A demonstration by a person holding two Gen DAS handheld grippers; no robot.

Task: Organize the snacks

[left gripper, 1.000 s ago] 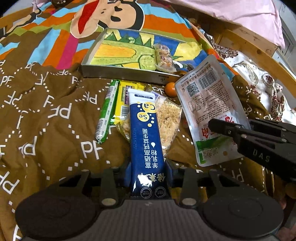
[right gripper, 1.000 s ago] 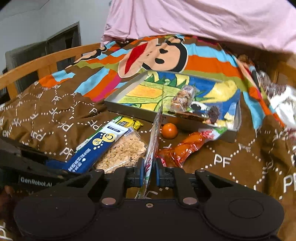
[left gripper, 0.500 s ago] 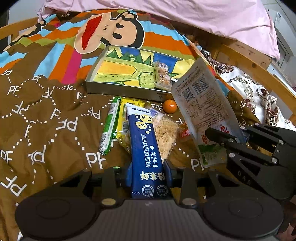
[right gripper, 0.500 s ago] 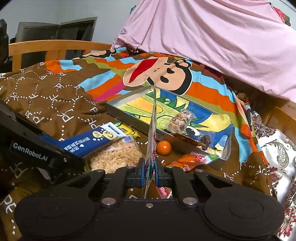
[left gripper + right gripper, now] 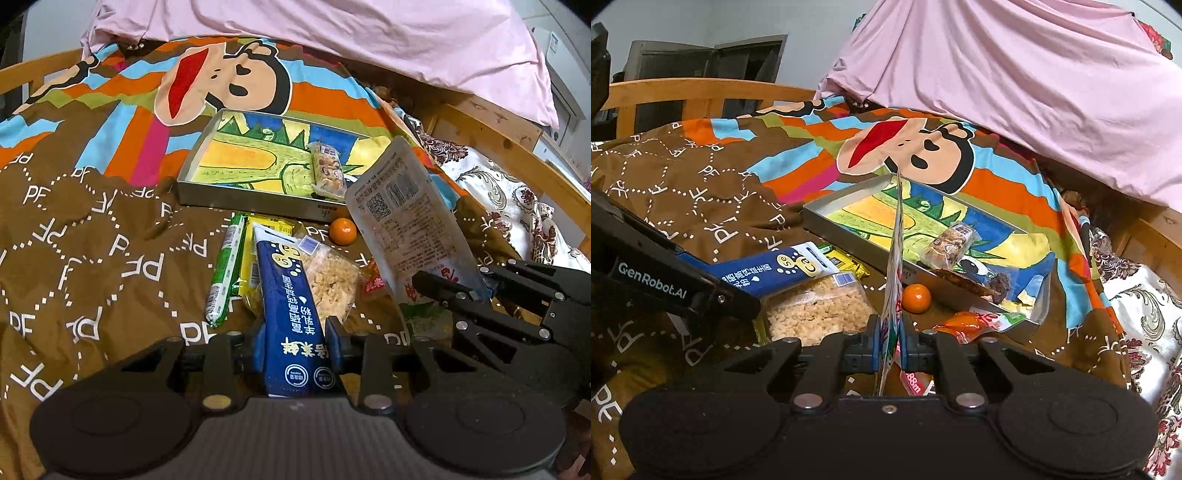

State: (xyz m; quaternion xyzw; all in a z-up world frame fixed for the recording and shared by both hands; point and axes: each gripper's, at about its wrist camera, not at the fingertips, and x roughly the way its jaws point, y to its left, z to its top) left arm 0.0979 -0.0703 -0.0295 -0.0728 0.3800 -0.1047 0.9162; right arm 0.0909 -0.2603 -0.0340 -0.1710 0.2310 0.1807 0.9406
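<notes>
My left gripper (image 5: 295, 332) is shut on the near end of a long blue packet (image 5: 291, 306), whose far end rests over a clear bag of rice crisps (image 5: 332, 280). To its right, my right gripper (image 5: 454, 291) is shut on the lower edge of a flat silver pouch (image 5: 406, 221) that it holds up off the blanket. In the right wrist view that pouch (image 5: 895, 251) shows edge-on between the pads of the right gripper (image 5: 888, 332). Beyond lies a shallow tray (image 5: 192, 177) with a wrapped snack (image 5: 327, 171) in it.
On the brown blanket lie a green stick (image 5: 225, 273), a yellow packet (image 5: 258, 236), a small orange ball (image 5: 342, 231) and an orange-red packet (image 5: 975, 321) by the tray's corner. Pink bedding (image 5: 369, 37) lies behind. A wooden bed rail (image 5: 498, 136) runs along the right.
The silver pouch has risen from lying nearly flat on the blanket to standing tilted in the air. The right gripper rolled upright. The left view tipped upward, the blue packet still gripped.
</notes>
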